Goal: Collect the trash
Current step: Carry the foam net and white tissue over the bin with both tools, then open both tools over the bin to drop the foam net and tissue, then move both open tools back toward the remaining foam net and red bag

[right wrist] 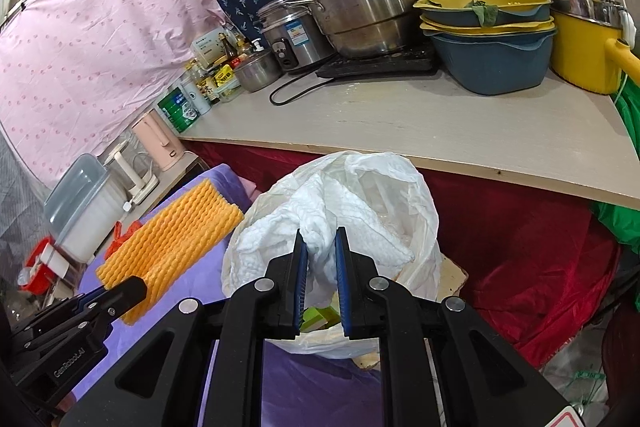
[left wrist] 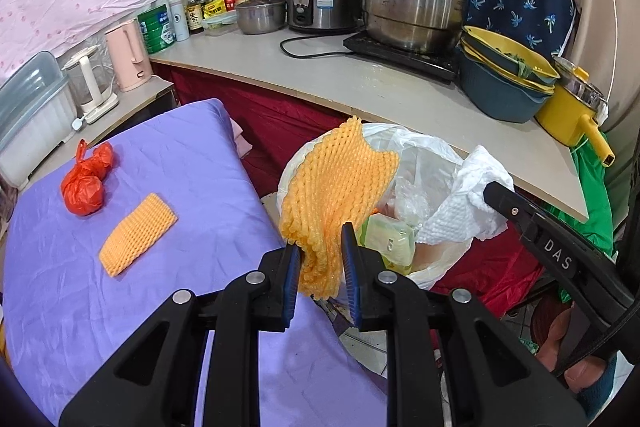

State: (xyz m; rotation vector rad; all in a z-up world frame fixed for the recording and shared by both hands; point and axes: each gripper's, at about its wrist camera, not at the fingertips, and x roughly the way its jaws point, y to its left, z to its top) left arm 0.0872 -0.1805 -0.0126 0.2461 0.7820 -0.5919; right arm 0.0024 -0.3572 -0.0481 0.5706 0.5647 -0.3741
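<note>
Left gripper (left wrist: 320, 247) fingers clamping orange foam fruit net (left wrist: 336, 187) beside white trash bag (right wrist: 416, 211), right gripper (right wrist: 321, 247) fingers pinching white paper towel (right wrist: 360, 223) over the bag.

Both wrist cameras sat close above the trash bag (left wrist: 424, 147) (right wrist: 404, 187), facing the counter (left wrist: 360, 83) (right wrist: 400, 123), seemingly from opposite sides.

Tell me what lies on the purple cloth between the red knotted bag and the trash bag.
A second orange foam net lies flat between the red knotted bag and the trash bag, per the left wrist view.
</note>
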